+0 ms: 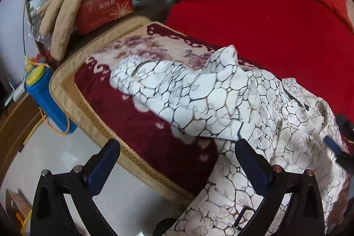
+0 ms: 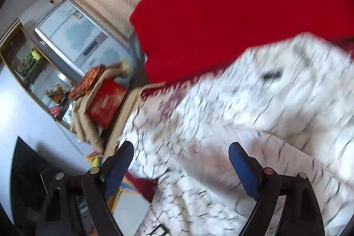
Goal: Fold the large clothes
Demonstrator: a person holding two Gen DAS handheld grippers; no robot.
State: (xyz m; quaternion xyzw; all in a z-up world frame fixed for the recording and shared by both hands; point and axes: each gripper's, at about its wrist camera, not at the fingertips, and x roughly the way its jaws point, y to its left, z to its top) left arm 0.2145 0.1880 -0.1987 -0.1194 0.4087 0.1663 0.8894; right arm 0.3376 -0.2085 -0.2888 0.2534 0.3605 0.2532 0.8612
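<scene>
Both grippers empty over a crumpled garment on the bed; folding not yet under way.

At nine o'clock in the left wrist view a blue bottle (image 1: 47,96) hangs off the bed edge, clear of the work. The left gripper (image 1: 177,160) stands wide open at six o'clock, nothing between its fingers, one finger over the maroon blanket (image 1: 137,123) and the other over cloth. The white crackle-print garment (image 1: 221,98) lies bunched from centre to four o'clock, part draped over the bed edge, so it judges as needing spreading first. The red cover (image 1: 254,10) fills twelve to two o'clock. The right gripper (image 2: 181,160) is likewise spread wide and holds nothing; the garment beneath it is blurred.
</scene>
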